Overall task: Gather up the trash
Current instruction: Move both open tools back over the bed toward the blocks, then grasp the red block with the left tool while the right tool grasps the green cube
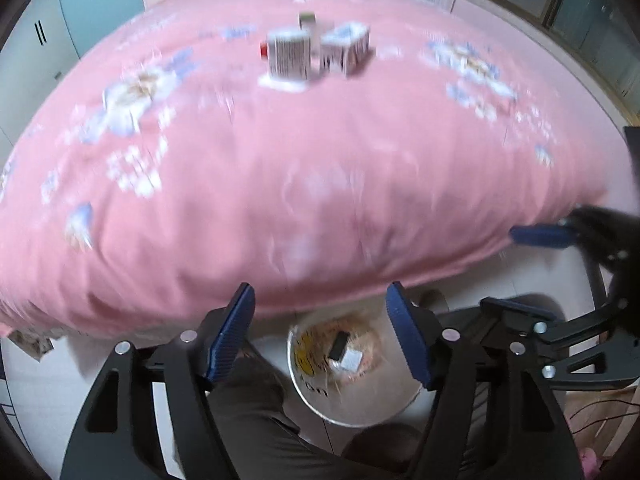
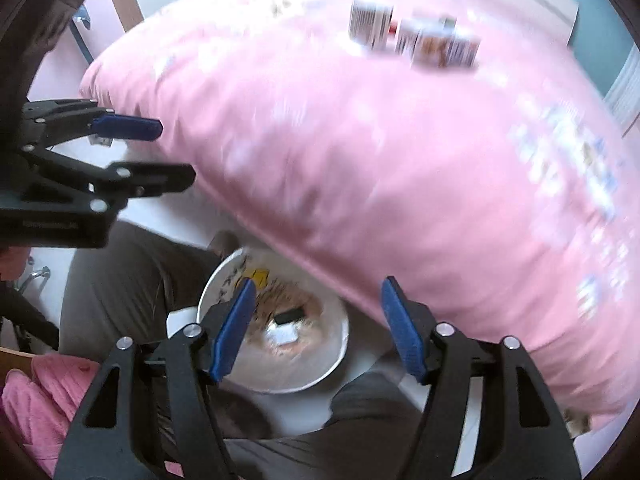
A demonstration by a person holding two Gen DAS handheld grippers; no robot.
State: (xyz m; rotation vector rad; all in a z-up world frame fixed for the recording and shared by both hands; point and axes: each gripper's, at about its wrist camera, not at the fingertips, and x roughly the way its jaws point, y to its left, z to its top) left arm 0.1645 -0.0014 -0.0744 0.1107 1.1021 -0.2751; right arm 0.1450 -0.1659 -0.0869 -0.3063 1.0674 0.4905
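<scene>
Several small printed cartons and boxes (image 1: 316,50) stand together far back on the pink floral quilt (image 1: 280,168); they also show in the right wrist view (image 2: 416,40). A white trash bin (image 1: 312,396) stands on the floor by the bed, with a dark item and a white item (image 1: 352,360) inside; the bin also shows in the right wrist view (image 2: 316,376). My left gripper (image 1: 320,304) is open and empty above the bin. My right gripper (image 2: 316,292) is open and empty above the bin too. Both views are blurred.
The quilt's edge overhangs the bin. The person's legs in grey trousers (image 2: 132,280) flank the bin. A pink cloth (image 2: 44,404) lies at lower left. Pale cupboards (image 1: 36,48) and a window (image 1: 592,12) line the room.
</scene>
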